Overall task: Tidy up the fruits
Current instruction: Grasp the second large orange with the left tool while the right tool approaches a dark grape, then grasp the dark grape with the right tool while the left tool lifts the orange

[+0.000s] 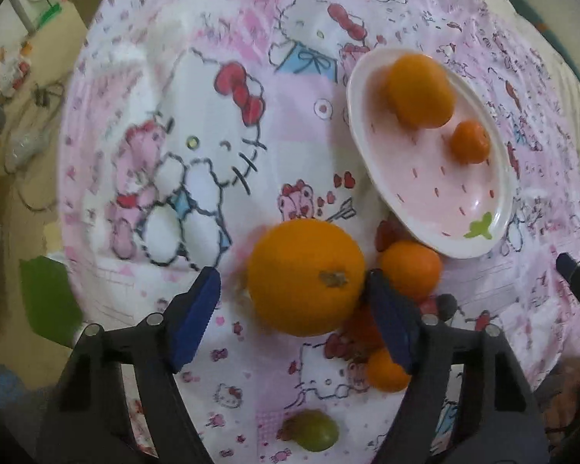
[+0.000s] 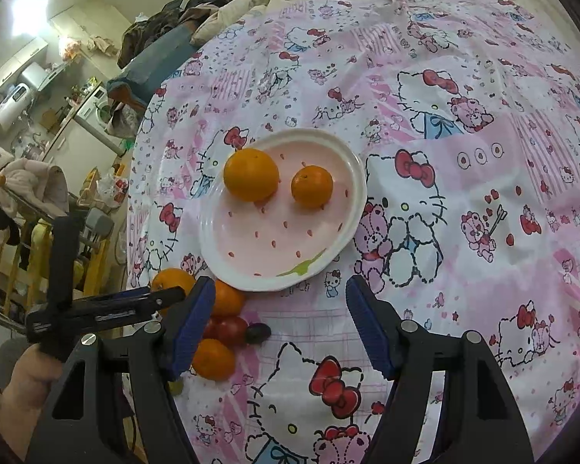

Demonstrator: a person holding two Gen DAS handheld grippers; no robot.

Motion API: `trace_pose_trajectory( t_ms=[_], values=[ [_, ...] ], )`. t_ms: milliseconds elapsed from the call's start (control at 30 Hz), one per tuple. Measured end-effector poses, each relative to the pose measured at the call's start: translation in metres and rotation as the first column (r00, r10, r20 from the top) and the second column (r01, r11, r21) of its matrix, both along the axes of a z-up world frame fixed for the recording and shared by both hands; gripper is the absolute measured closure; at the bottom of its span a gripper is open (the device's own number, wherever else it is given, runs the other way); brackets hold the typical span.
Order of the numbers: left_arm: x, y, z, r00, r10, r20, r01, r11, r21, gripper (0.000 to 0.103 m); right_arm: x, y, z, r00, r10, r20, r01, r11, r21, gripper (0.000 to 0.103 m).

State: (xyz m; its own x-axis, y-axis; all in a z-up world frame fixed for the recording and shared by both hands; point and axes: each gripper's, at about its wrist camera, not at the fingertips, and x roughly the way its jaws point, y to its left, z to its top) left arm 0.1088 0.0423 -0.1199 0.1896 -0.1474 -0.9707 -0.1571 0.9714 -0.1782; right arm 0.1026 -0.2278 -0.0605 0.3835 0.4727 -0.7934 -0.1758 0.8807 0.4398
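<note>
A pink oval plate (image 1: 460, 201) (image 2: 274, 247) holds a large orange (image 1: 421, 91) (image 2: 251, 174) and a small tangerine (image 1: 469, 142) (image 2: 312, 186). My left gripper (image 1: 292, 290) is open around another large orange (image 1: 305, 276) on the cloth; its right finger touches the fruit, the left stands apart. Two tangerines (image 1: 410, 268) (image 1: 384, 371), red fruits (image 2: 230, 330) and a green grape (image 1: 315, 435) lie beside it. My right gripper (image 2: 280, 295) is open and empty below the plate.
The table has a pink Hello Kitty cloth (image 2: 464, 201). Its left edge drops to a cluttered room with a drying rack (image 2: 23, 208) and washer (image 2: 96, 110). The left gripper shows in the right wrist view (image 2: 108, 307), and a dark grape (image 2: 257, 333).
</note>
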Motion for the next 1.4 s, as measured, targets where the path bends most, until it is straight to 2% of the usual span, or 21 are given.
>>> trace_pose_trajectory(
  t_ms=[67,133,300,433,467,533,833,933,1000,1200,1400],
  values=[
    [0.000,-0.001,-0.001,1.000,0.010,-0.002,-0.010,1.000,-0.020,0.033,0.000,0.001,-0.001,1.000,0.003,-0.004,-0.003,1.000,0.000,0.031],
    [0.001,-0.006,-0.002,1.000,-0.002,0.001,0.002,0.999,-0.032,0.044,0.000,0.002,-0.002,1.000,0.008,-0.004,-0.008,1.000,-0.004,0.030],
    [0.001,-0.009,-0.004,1.000,-0.014,-0.002,0.014,1.000,-0.009,0.046,0.001,0.009,-0.013,0.998,0.035,-0.048,-0.035,0.999,0.002,0.030],
    [0.003,-0.018,-0.002,0.999,-0.049,0.005,0.049,0.998,0.045,0.051,-0.001,0.034,-0.033,0.985,0.151,-0.081,-0.158,0.984,-0.087,0.036],
    [0.003,-0.018,-0.001,0.999,-0.037,0.005,0.037,0.999,0.036,0.052,-0.002,0.042,-0.039,0.978,0.186,-0.096,-0.195,0.976,-0.099,0.043],
    [-0.001,-0.013,0.003,1.000,-0.022,0.006,0.022,1.000,0.016,0.052,-0.005,0.053,-0.049,0.964,0.238,-0.117,-0.252,0.959,-0.129,0.049],
    [-0.011,-0.008,0.037,0.995,-0.015,0.102,0.015,1.000,-0.005,0.052,-0.013,0.090,-0.066,0.905,0.413,-0.102,-0.425,0.869,-0.254,0.061],
    [-0.008,-0.007,0.043,0.993,-0.015,0.120,0.017,1.000,-0.015,0.052,-0.010,0.092,-0.067,0.887,0.452,-0.095,-0.460,0.850,-0.256,0.062],
    [-0.006,-0.011,0.044,0.991,-0.020,0.130,0.023,1.000,-0.022,0.052,-0.011,0.092,-0.068,0.876,0.474,-0.090,-0.481,0.845,-0.234,0.068],
    [-0.009,-0.010,0.047,0.991,-0.021,0.134,0.027,0.999,-0.042,0.052,-0.007,0.097,-0.078,0.842,0.535,-0.063,-0.535,0.817,-0.214,0.068],
    [-0.010,-0.009,0.047,0.990,-0.022,0.139,0.026,0.999,-0.025,0.052,-0.008,0.097,-0.079,0.819,0.572,-0.045,-0.567,0.795,-0.216,0.070]
  ],
)
